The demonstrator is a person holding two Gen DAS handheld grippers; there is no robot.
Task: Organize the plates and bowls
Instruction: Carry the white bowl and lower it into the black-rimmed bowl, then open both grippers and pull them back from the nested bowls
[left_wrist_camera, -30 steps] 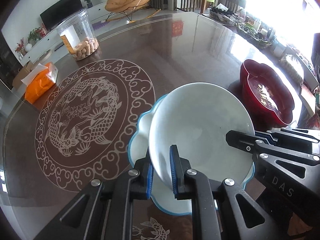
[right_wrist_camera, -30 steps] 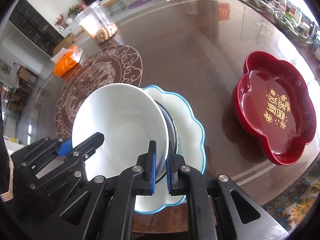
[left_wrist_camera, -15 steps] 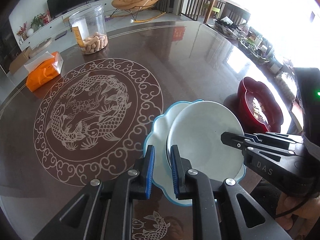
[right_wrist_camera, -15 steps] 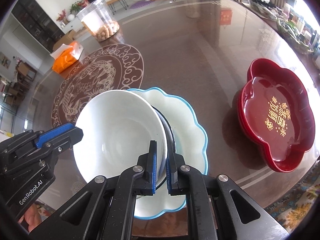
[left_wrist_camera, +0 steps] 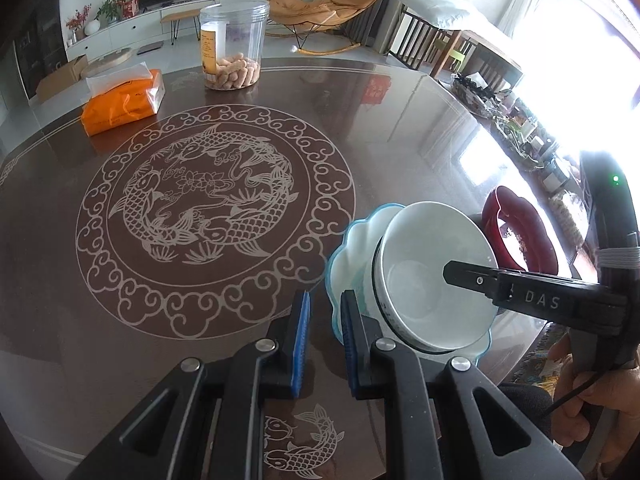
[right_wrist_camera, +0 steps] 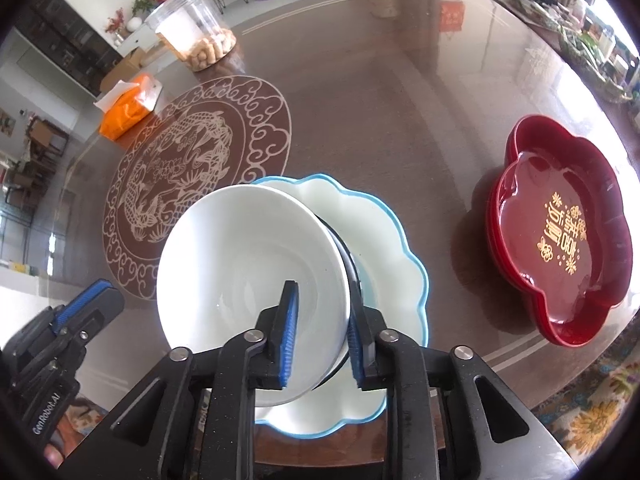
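Jaws of the right gripper [right_wrist_camera: 322, 334], parted and just now opening, straddle the near wall of the white bowl [right_wrist_camera: 248, 276]: one blue pad stands inside the bowl, the other outside its rim, neither visibly pressing. Jaws of the left gripper [left_wrist_camera: 323, 340], slightly apart with nothing between them, hang over bare table [left_wrist_camera: 400, 140] just beside the plate's edge. Count: one white bowl; one dark-rimmed bowl [left_wrist_camera: 376, 280] beneath it, only its edge showing; one scalloped plate [right_wrist_camera: 384, 240] with a blue rim; one red lobed tray [right_wrist_camera: 568, 232]; one clear plastic jar [left_wrist_camera: 233, 46] holding pale biscuits; one orange tissue pack [left_wrist_camera: 124, 102]; two grippers. The white bowl is plain, glossy, deep and wide-mouthed, nested in the dark-rimmed bowl and tilted toward the left gripper; the pair sits on the scalloped plate near the table's near edge. The plate is pale, flower-shaped, flat on the table. The red tray carries gold characters on its floor and lies well apart to the plate's right, in the right wrist view. Both grippers point steeply down at the table. A hand [left_wrist_camera: 592, 408] grips the right gripper's handle at the left wrist view's lower right. The table is round, dark brown and glossy, with a pale fish medallion [left_wrist_camera: 212, 216] at its centre; jar and tissue pack stand beyond the medallion, well apart from the plate.
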